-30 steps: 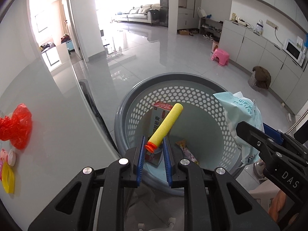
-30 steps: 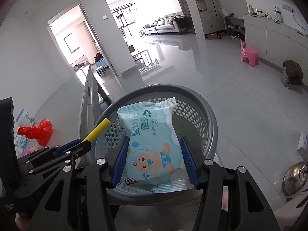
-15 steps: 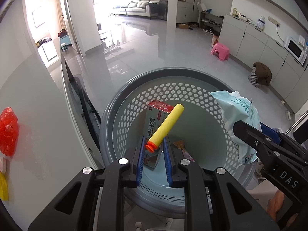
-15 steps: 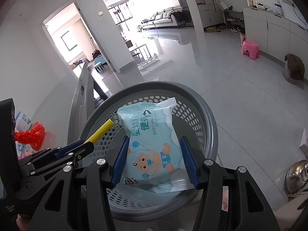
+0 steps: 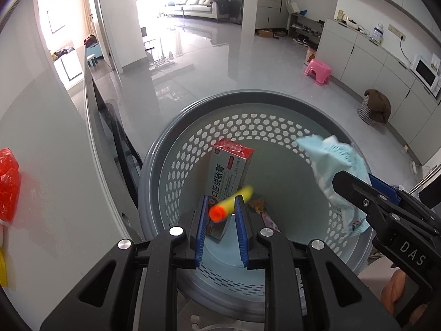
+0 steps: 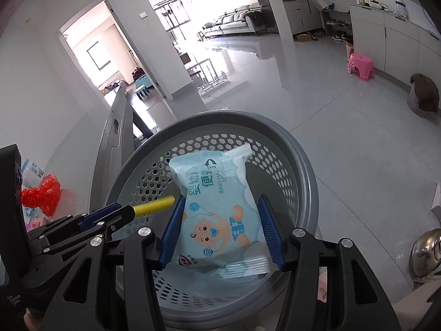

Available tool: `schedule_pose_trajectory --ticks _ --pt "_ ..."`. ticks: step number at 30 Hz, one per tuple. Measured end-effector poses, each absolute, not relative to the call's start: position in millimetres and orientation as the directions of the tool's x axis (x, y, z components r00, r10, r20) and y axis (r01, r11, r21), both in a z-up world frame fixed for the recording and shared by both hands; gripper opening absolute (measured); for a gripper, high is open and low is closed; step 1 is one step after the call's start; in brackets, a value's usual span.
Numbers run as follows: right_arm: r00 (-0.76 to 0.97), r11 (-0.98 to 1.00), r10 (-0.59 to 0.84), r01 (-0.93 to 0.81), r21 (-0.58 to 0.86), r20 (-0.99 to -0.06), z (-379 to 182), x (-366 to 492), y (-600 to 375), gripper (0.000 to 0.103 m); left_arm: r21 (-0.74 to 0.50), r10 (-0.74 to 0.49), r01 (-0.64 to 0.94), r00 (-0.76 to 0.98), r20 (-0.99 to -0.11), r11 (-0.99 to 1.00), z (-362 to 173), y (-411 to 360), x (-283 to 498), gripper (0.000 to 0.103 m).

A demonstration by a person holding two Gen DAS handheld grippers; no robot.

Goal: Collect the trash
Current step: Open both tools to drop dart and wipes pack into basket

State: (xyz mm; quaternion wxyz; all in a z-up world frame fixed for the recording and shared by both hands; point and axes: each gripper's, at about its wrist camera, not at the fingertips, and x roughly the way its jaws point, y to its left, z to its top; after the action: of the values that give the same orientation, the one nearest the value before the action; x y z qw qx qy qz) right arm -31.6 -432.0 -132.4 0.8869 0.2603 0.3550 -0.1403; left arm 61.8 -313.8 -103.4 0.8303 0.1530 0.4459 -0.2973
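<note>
A grey perforated basket [image 5: 193, 127] stands on the floor beside the table, also in the right wrist view [image 6: 300, 171]. My left gripper [image 5: 220, 216] is over it with jaws parted; a yellow foam dart with an orange tip [image 5: 228, 204] is blurred between them, dropping free. The dart [image 6: 154, 205] shows in the right view too. My right gripper [image 6: 220, 229] is shut on a light blue baby-wipes pack [image 6: 217, 207], held over the basket; the pack also shows in the left wrist view [image 5: 336, 179]. A toothpaste box [image 5: 230, 173] and a wrapper [image 5: 264, 212] lie in the basket.
The grey table [image 5: 49, 165] is at the left with a red crumpled bag [image 5: 8, 182] on it, also in the right wrist view [image 6: 41, 195]. A pink stool [image 5: 318, 70] and a covered checked basket [image 5: 373, 109] stand on the floor by the cabinets.
My left gripper moved further over the basket, opened and let go of the foam dart, which now tilts down and drops. My right gripper still holds the wipes pack over the basket.
</note>
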Motion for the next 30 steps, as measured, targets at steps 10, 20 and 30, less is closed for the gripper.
schedule_pose_trajectory --ticks 10,20,30 --pt "0.716 0.816 -0.081 0.447 0.366 -0.693 -133.5 -34.1 -432.7 0.057 -0.010 -0.360 0.629 0.432 -0.827 0.777 -100.2 -311.8 63.8 0.038" --pt "0.723 0.810 -0.080 0.449 0.378 -0.687 -131.6 -40.5 -436.4 0.057 -0.009 -0.364 0.626 0.442 -0.820 0.780 -98.3 -310.3 60.3 0.047" --pt "0.724 0.809 -0.082 0.449 0.378 -0.685 -128.5 -45.0 -433.8 0.058 -0.009 -0.368 0.620 0.453 -0.812 0.785 -93.1 -300.3 57.0 0.054"
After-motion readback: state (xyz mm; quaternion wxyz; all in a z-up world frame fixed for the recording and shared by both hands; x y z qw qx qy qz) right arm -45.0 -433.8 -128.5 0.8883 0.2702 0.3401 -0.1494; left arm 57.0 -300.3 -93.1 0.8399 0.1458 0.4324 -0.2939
